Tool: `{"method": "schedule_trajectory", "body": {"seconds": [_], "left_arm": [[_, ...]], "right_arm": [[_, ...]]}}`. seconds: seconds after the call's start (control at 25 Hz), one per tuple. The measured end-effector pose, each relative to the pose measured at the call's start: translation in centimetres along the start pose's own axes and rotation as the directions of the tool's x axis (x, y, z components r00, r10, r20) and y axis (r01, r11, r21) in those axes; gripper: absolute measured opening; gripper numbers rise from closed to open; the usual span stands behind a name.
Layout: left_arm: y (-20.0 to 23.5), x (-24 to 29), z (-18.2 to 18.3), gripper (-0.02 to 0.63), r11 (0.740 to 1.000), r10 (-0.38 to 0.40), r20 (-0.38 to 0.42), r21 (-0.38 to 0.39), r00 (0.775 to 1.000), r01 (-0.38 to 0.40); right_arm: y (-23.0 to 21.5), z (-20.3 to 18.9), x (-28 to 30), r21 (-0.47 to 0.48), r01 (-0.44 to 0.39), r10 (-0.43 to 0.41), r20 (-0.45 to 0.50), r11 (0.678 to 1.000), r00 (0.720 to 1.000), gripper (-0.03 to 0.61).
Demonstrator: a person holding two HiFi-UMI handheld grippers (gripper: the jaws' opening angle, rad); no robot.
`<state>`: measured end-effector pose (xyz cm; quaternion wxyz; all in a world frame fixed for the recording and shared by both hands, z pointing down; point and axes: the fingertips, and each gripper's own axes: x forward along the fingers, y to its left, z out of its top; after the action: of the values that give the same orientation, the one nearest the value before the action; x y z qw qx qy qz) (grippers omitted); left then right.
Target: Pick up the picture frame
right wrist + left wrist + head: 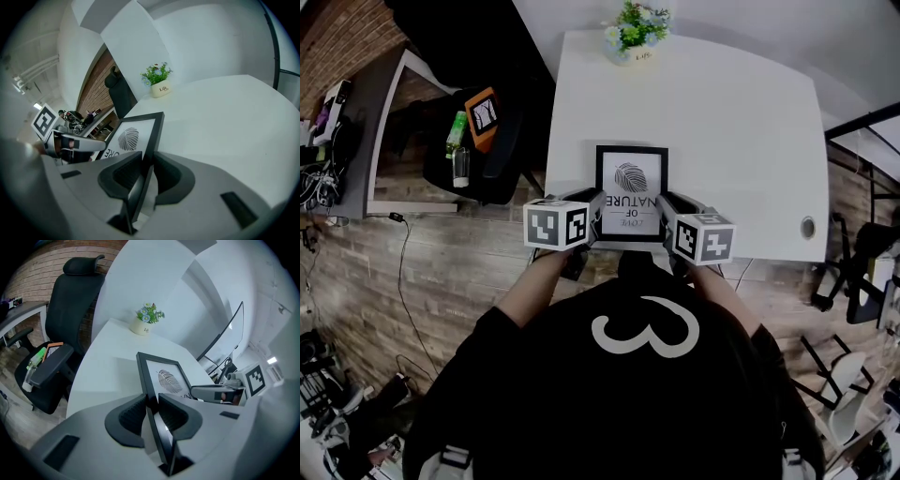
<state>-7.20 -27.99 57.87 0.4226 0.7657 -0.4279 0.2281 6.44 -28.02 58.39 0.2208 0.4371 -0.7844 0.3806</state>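
picture frame (161, 376) lower edge hidden, behind fingers (129, 417)

Head view looks steeply down onto the counter (722, 122); both close gripper views face across it, sharing the picture frame (631, 187) and flower pot (140, 326).

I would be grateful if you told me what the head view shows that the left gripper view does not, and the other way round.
Only the head view: the person's black shirt, the wooden floor and a round hole in the white table.
Only the left gripper view: the left gripper seen close, its jaws shut on the left edge of the picture frame.
Both: the frame, the table, the flower pot and the right gripper.
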Motion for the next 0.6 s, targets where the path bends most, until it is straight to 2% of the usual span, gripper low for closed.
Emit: {"method": "schedule_trajectory", "body": {"seconds": [0.6], "left_arm": [[-2.3,-5.3,1.6,0.092,0.999,-0.036,0.138,0.027,0.99,0.033]], "right_arm": [[4.4,3.8,-5.1,-0.196,0.002,0.021,0.114,0.981,0.993,0.095]]}}
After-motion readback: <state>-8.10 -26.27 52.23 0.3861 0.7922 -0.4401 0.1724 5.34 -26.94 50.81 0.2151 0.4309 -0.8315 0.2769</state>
